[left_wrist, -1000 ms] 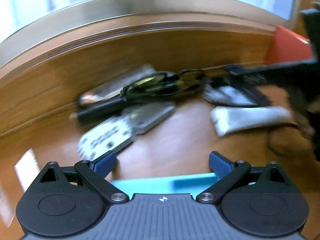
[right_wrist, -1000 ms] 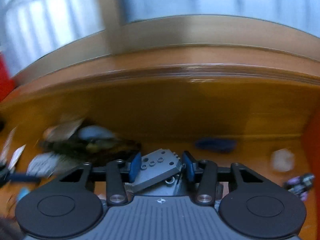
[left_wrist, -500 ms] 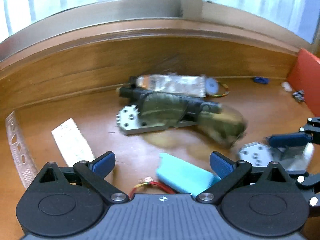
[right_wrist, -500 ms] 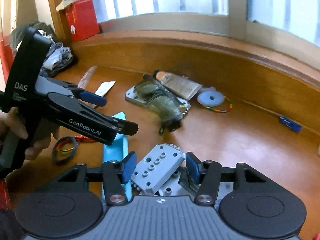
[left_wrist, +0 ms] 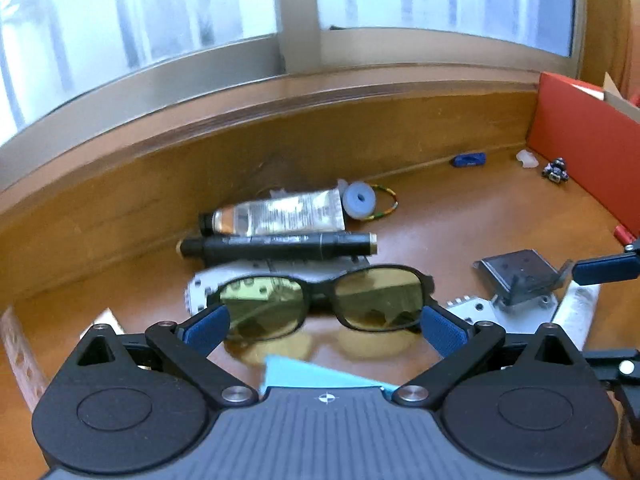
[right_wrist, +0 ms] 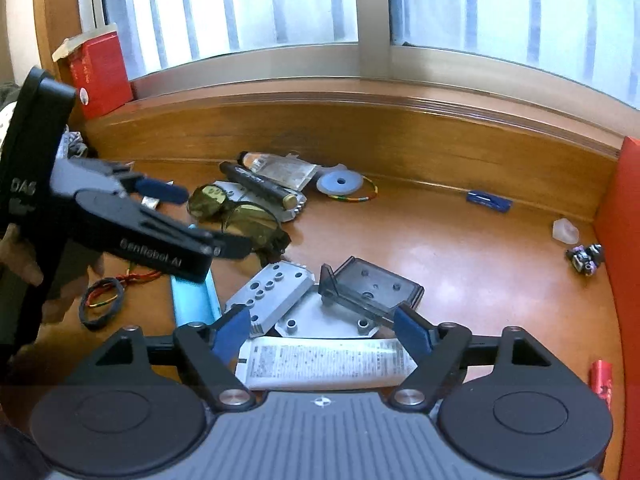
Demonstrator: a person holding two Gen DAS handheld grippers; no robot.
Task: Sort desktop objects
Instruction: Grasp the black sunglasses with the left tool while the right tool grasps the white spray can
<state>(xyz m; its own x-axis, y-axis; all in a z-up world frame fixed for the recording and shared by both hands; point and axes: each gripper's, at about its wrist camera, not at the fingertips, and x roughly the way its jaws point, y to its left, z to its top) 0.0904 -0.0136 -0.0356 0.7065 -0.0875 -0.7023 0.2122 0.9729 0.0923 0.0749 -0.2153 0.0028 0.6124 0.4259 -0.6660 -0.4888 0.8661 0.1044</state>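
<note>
Glasses [left_wrist: 320, 300] between wide-open left tool [left_wrist: 324, 326] pads, right tool [right_wrist: 322, 330] just opened, both angled downward

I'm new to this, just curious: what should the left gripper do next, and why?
Probably close on the glasses: the left gripper stands open with its pads flanking the frame's ends, apparently not yet pressing.

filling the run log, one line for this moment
left claw open, glasses between | right claw just opening, white tube between, ungripped

Glasses [left_wrist: 320, 300] before the marker [left_wrist: 276, 246], tube [left_wrist: 280, 214] behind it, plates [right_wrist: 320, 296] rightward
</note>
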